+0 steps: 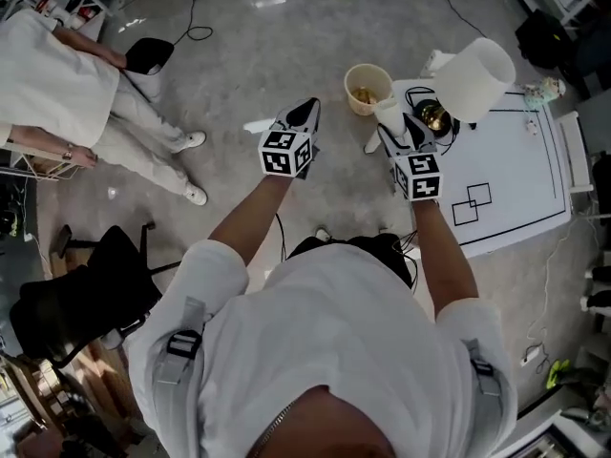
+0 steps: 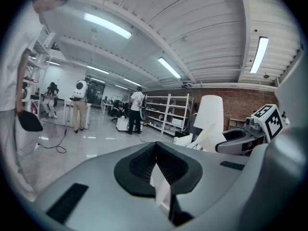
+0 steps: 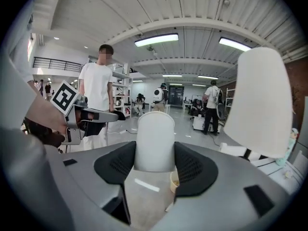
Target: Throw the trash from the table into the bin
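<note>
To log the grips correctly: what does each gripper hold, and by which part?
Right gripper: white paper cup, clamped across its side wall. Left gripper: thin white paper scrap, pinched at one end.

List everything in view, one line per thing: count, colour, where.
bin: 1, cream, on the floor by the table's corner, yellowish scraps inside
table: 1, white with black lines, right side
lamp: 1, white shade, brass base, on the table's corner nearest the bin
paper cup: 1, white, held in the right gripper
paper scrap: 1, white, pinched in the left gripper
small object: 1, pale green, table's far edge, too small to identify
chair: 1, black, lower left
bag: 1, black, top right
bystander: 1, white clothes, upper left
left gripper: 1, grey, fingers shut on the scrap
right gripper: 1, grey, fingers closed on the cup
</note>
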`<state>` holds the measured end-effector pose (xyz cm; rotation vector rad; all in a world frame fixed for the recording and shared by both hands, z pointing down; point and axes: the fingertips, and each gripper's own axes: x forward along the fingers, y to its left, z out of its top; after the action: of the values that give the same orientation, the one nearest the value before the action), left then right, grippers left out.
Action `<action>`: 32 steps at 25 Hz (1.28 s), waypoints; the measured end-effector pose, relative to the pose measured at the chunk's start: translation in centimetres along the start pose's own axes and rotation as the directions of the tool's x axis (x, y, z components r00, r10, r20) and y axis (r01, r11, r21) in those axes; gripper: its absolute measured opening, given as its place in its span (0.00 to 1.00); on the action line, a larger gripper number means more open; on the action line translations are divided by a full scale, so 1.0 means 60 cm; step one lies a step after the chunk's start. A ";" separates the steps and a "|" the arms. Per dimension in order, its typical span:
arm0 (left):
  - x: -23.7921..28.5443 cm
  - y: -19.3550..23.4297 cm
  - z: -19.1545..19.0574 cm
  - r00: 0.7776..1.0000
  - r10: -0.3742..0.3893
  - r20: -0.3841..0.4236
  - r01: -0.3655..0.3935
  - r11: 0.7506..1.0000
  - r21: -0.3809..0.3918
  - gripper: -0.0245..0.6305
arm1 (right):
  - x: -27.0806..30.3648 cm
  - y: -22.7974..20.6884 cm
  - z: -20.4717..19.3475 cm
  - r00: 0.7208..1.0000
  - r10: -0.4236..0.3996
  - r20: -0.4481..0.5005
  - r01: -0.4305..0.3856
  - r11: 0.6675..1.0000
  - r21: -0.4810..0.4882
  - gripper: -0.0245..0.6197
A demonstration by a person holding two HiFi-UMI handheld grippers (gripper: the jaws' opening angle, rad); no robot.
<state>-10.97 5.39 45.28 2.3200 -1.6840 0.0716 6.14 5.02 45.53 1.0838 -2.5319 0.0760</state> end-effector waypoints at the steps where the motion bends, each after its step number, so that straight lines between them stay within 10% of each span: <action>1: -0.015 0.030 0.010 0.999 0.034 0.015 -0.034 0.999 -0.007 0.05 | 0.020 0.013 0.015 1.000 0.018 0.009 -0.018 1.000 -0.002 0.44; 16: -0.083 0.305 0.116 0.939 0.326 0.111 -0.323 0.945 -0.049 0.05 | 0.274 0.087 0.184 0.976 0.170 0.138 -0.169 0.985 -0.014 0.44; 32: 0.177 0.394 0.188 0.962 0.270 0.043 -0.270 0.963 -0.002 0.05 | 0.466 -0.074 0.212 0.985 0.087 0.147 -0.107 0.986 0.131 0.44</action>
<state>-31.09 -14.00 41.03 2.0925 -2.0143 0.0794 -12.44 -19.77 43.59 1.0493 -2.7413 0.2116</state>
